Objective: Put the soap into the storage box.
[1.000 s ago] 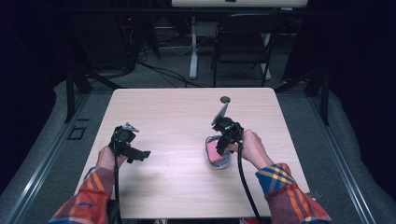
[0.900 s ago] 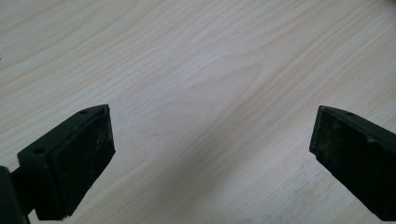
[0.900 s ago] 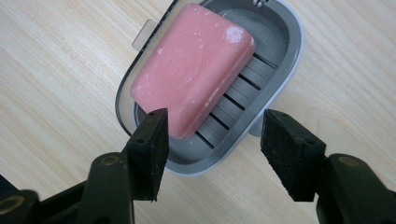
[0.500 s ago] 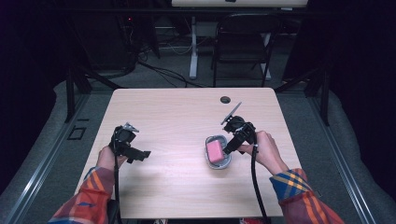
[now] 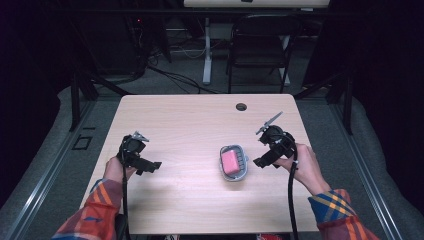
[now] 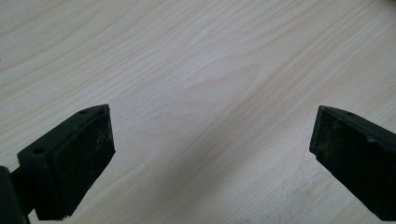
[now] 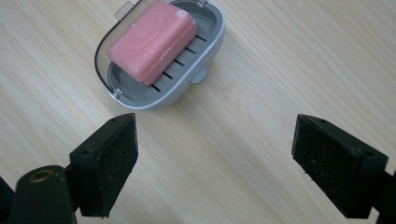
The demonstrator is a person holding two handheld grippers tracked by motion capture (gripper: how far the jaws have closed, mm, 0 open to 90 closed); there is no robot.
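Observation:
A pink bar of soap (image 5: 230, 161) (image 7: 152, 42) lies in a grey slotted soap dish (image 5: 240, 172) (image 7: 198, 44) on the wooden table (image 5: 200, 130), right of centre. My right gripper (image 5: 262, 163) (image 7: 212, 163) stands just right of the dish, open, with bare wood between its jaws and the dish a little ahead of them. My left gripper (image 5: 150, 166) (image 6: 210, 158) rests near the table's left edge, open, with nothing but tabletop between its jaws.
A small dark round hole (image 5: 241, 106) sits near the table's far edge. Behind the table stand a black chair (image 5: 260, 45) and a white post (image 5: 206, 50) on the grey floor. Plaid sleeves (image 5: 95, 210) come in from the bottom.
My right gripper has drawn back to the right, off the soap dish, leaving dish and soap uncovered on the table. The left gripper has stayed put.

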